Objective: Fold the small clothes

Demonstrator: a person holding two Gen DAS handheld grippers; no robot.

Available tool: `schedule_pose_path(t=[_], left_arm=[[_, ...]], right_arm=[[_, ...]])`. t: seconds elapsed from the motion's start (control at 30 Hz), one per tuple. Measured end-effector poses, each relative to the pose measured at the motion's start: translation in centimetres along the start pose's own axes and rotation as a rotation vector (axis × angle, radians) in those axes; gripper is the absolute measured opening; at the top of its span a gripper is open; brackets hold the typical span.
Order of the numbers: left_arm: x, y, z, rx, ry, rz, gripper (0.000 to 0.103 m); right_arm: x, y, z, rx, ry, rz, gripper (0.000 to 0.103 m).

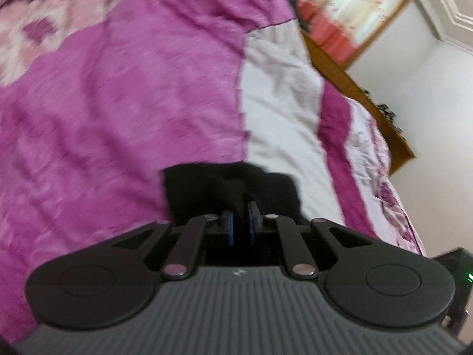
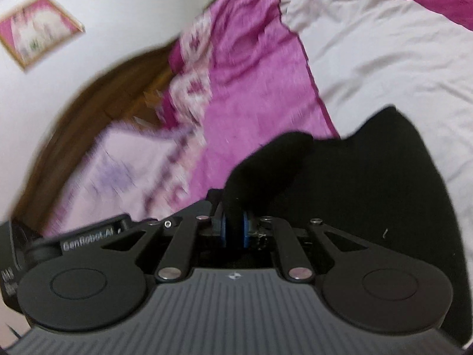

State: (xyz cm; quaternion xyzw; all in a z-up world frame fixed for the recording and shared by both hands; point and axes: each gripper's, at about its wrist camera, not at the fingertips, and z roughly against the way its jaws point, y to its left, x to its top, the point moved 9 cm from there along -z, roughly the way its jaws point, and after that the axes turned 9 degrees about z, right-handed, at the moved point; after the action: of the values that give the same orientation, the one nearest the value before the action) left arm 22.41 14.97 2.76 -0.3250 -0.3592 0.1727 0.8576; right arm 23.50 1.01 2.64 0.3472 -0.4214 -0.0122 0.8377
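Left hand-held gripper (image 1: 240,216) is clamped on a bunched edge of the black garment (image 1: 230,189), low centre of the left wrist view. Right hand-held gripper (image 2: 233,230) is likewise pinched tight on black garment (image 2: 369,183), which spreads across the lower right of the right wrist view. The garment hangs over the bed (image 1: 103,103), above the magenta bedspread and the white sheet (image 2: 384,59).

Likely step: carrying the held edge across to make a fold. To do it well, keep both grips firm, hold the two ends level and taut so the cloth does not sag or twist, then lay it flat on the bed before letting go.

Right view shows most of the garment's spread and a framed picture (image 2: 38,32) at upper left. Left view shows only a small bunch, plus the wooden bed frame (image 1: 354,88) and curtains (image 1: 348,9) at upper right. Both are motion-blurred.
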Motion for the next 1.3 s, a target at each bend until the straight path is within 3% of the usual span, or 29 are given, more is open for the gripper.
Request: schedule_pose_path(t=[0.1, 0.23, 0.3, 0.37, 0.43, 0.63, 0.87, 1.1, 1.23, 1.3], left_arm=[[0.1, 1.8, -0.1, 0.004, 0.009, 0.067, 0.011], [0.5, 2.1, 0.5, -0.006, 0.005, 0.090, 0.012], [0.8, 1.5, 0.8, -0.010, 0.000, 0.082, 0.025], [1.1, 0.7, 0.8, -0.013, -0.018, 0.068, 0.068], [1.2, -0.1, 0.5, -0.012, -0.029, 0.049, 0.077], [1.6, -0.3, -2.6, 0.033, 0.011, 0.100, 0.077], [3.0, -0.6, -3.9, 0.174, -0.029, -0.020, 0.077], [2.1, -0.6, -6.1, 0.097, 0.084, 0.076, 0.077], [1.5, -1.6, -6.0, -0.049, 0.118, 0.175, 0.077], [1.3, -2.2, -5.8, -0.085, 0.124, 0.179, 0.077]], right_arm=[[-1.7, 0.7, -1.0, -0.035, 0.037, 0.095, 0.025], [-2.2, 1.1, 0.2, -0.002, 0.044, 0.146, 0.050], [-2.0, 1.0, 1.5, 0.017, 0.038, 0.158, 0.055], [-1.7, 0.7, 3.0, 0.033, 0.027, 0.165, 0.057], [-1.5, 0.1, 4.6, 0.039, 0.005, 0.159, 0.057], [-0.7, -3.4, 8.1, -0.040, -0.027, 0.129, 0.059], [-0.9, -6.1, 9.1, -0.054, -0.015, 0.106, 0.059], [2.5, -5.2, 8.1, -0.053, -0.028, 0.144, 0.059], [3.8, -5.6, 6.7, -0.090, -0.028, 0.187, 0.059], [3.5, -6.2, 5.5, -0.091, 0.003, 0.180, 0.059]])
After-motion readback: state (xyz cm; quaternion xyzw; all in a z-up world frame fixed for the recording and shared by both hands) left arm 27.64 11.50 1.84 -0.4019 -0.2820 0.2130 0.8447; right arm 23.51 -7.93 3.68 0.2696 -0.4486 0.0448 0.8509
